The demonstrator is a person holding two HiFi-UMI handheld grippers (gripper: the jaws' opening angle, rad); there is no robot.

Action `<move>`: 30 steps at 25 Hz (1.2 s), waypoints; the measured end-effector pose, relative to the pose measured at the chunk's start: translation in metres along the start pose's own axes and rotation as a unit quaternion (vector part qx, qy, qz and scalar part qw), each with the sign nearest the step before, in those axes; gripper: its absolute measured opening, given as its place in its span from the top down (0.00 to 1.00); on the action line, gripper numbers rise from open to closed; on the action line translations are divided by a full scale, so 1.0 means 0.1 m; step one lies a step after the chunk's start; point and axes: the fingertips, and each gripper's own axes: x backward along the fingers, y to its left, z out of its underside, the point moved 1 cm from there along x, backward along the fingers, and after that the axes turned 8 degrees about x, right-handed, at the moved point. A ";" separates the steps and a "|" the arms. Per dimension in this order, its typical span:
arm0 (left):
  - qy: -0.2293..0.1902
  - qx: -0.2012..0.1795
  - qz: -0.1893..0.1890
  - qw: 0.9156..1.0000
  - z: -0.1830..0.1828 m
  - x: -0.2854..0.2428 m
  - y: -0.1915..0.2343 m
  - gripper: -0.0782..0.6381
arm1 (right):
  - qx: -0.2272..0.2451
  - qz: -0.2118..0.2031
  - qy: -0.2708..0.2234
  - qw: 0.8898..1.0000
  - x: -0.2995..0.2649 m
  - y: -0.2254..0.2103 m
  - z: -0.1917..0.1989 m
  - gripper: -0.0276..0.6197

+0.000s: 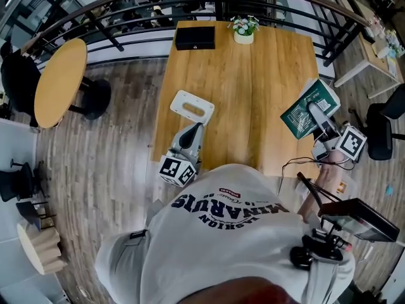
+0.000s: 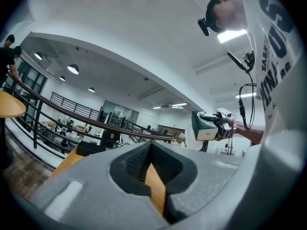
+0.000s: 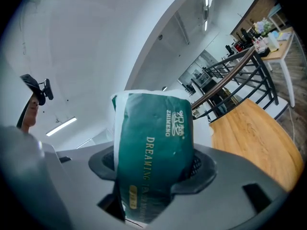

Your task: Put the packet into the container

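Half-open jaws of the right gripper (image 3: 154,172) clamp a dark green packet (image 3: 152,143) lettered in gold, over the wooden table's (image 1: 253,87) right edge. The left gripper (image 1: 197,127), jaws pressed together and empty, sits just beside the white container (image 1: 192,106). A black box (image 1: 195,37) and flowerpot (image 1: 243,29) stand at the far end.

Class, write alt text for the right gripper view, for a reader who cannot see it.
A green packet with pale lettering is clamped in the grey jaws of the right gripper, mid-view. Behind, at right, are a wooden table and a dark railing.
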 end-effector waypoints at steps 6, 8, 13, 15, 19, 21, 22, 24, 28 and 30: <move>-0.002 0.005 -0.009 1.000 0.00 0.15 -0.04 0.89 | 0.011 -0.052 0.057 0.997 -0.46 0.31 0.12 0.51; -0.006 0.006 -0.016 1.000 -0.01 0.18 -0.03 0.89 | 0.013 -0.074 0.076 0.994 -0.68 0.39 0.15 0.51; -0.016 0.011 -0.045 0.999 -0.02 0.37 0.05 0.89 | 0.029 -0.125 0.154 0.980 -1.34 0.70 0.36 0.51; -0.021 0.013 -0.064 0.998 -0.01 0.51 0.12 0.89 | 0.046 -0.145 0.196 0.969 -1.65 0.88 0.51 0.51; -0.026 0.020 -0.105 0.994 0.04 0.73 0.24 0.89 | 0.066 -0.201 0.260 0.942 -2.30 1.22 0.82 0.51; -0.026 0.021 -0.119 0.992 0.05 0.80 0.27 0.89 | 0.087 -0.225 0.289 0.926 -2.64 1.40 0.98 0.51; -0.026 0.022 -0.126 0.991 0.05 0.84 0.29 0.89 | 0.104 -0.233 0.308 0.917 -2.81 1.50 1.08 0.51; -0.031 0.023 -0.138 0.990 0.04 0.92 0.31 0.89 | 0.143 -0.237 0.349 0.895 -3.16 1.65 1.30 0.51; -0.039 0.023 -0.155 0.987 -0.02 1.02 0.30 0.89 | 0.211 -0.223 0.424 0.852 -3.67 1.67 1.77 0.51; -0.038 0.024 -0.163 0.986 -0.01 1.03 0.27 0.89 | 0.214 -0.217 0.446 0.841 -3.75 1.56 1.94 0.51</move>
